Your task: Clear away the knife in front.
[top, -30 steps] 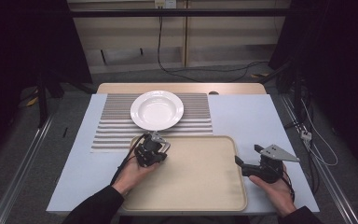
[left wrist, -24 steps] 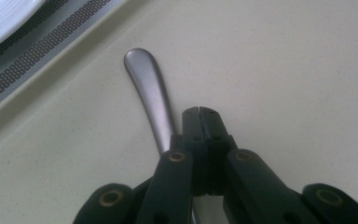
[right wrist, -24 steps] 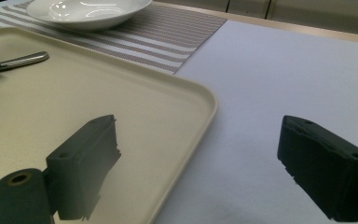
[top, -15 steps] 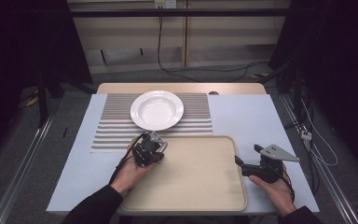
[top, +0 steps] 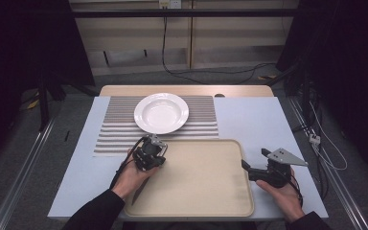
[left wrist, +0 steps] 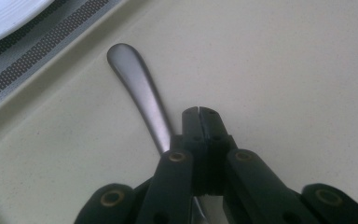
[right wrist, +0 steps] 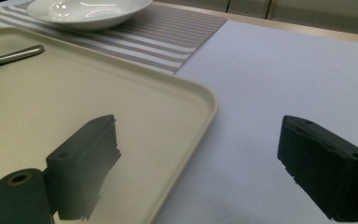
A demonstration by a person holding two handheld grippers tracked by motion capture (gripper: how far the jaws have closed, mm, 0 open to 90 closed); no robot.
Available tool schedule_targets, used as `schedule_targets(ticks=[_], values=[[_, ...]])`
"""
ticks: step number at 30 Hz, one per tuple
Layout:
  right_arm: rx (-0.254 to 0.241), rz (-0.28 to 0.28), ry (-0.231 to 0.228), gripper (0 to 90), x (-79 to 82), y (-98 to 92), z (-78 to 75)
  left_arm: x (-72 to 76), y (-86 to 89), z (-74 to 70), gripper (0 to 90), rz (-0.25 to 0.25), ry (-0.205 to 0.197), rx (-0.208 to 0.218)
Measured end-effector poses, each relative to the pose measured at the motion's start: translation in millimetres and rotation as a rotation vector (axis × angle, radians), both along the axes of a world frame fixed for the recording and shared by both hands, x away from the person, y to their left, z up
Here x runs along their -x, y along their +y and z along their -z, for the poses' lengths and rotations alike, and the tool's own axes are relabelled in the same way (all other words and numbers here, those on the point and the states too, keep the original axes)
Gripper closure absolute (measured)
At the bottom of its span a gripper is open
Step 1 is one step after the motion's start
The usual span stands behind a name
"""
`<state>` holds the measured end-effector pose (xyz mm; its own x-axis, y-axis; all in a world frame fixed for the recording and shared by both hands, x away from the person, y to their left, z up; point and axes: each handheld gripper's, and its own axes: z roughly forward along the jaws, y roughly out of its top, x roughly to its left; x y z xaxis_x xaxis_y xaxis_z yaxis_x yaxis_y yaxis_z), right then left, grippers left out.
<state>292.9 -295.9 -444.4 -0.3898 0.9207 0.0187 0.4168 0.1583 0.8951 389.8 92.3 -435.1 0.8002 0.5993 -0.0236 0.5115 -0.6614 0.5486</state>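
Left hand-held gripper [left wrist: 199, 114] pinches a matte steel utensil handle [left wrist: 140, 93], rounded tip, lying on the beige tray [top: 206, 201] near its far-left corner; right hand-held gripper [right wrist: 196, 163] spread wide.

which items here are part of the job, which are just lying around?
In the job:
- left gripper, jaws shut beside a metal handle; grip unclear
- tray, which the handle lies on
- right gripper, open, over the tray's right edge

Lying about:
- plate
- striped mat
- floor cables
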Motion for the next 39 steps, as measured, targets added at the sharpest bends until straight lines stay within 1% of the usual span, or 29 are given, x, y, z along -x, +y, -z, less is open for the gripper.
schedule_targets(ticks=[6,12,13,18,21,23,25,26,31,32,37,39], values=[[-0.001,0.000,0.000,12.1,0.1,0.0,-0.1,0.7,3.0,-0.8,90.0,-0.003,-0.006,-0.012],[-0.001,-0.002,-0.002,12.2,0.3,0.3,-0.3,-0.3,7.7,-1.5,90.0,-0.018,0.003,-0.019],[-0.002,-0.002,-0.002,12.1,0.3,0.2,-0.3,-0.6,9.0,-1.9,90.0,-0.020,-0.004,-0.026],[0.000,-0.001,0.000,12.2,0.2,0.2,-0.2,-0.7,12.6,-2.0,90.0,-0.025,-0.012,-0.037],[0.000,-0.001,-0.002,12.1,0.2,0.2,-0.4,-0.9,14.4,-2.4,90.0,-0.023,-0.010,-0.046],[0.001,0.000,-0.004,12.2,0.5,0.1,-0.6,-0.7,16.8,-2.5,90.0,-0.033,-0.017,-0.051],[0.000,0.001,-0.004,12.2,0.8,0.4,-0.9,-0.8,20.2,-2.9,90.0,-0.040,-0.011,-0.054],[0.002,0.000,-0.006,12.2,0.7,0.5,-0.8,-1.0,21.4,-2.9,90.0,-0.041,-0.013,-0.055],[0.002,0.001,-0.004,12.1,0.3,0.5,-0.6,-0.6,26.5,-2.9,90.0,-0.056,-0.013,-0.055],[0.002,0.001,-0.003,12.1,0.2,0.6,-0.5,-0.6,27.1,-3.2,90.0,-0.053,-0.006,-0.054],[0.002,0.002,-0.003,12.2,0.2,0.5,-0.5,1.1,31.3,-2.6,90.0,-0.064,-0.018,-0.052],[0.002,0.001,-0.003,12.2,0.0,0.6,-0.4,1.0,32.9,-2.6,90.0,-0.068,-0.016,-0.047]])
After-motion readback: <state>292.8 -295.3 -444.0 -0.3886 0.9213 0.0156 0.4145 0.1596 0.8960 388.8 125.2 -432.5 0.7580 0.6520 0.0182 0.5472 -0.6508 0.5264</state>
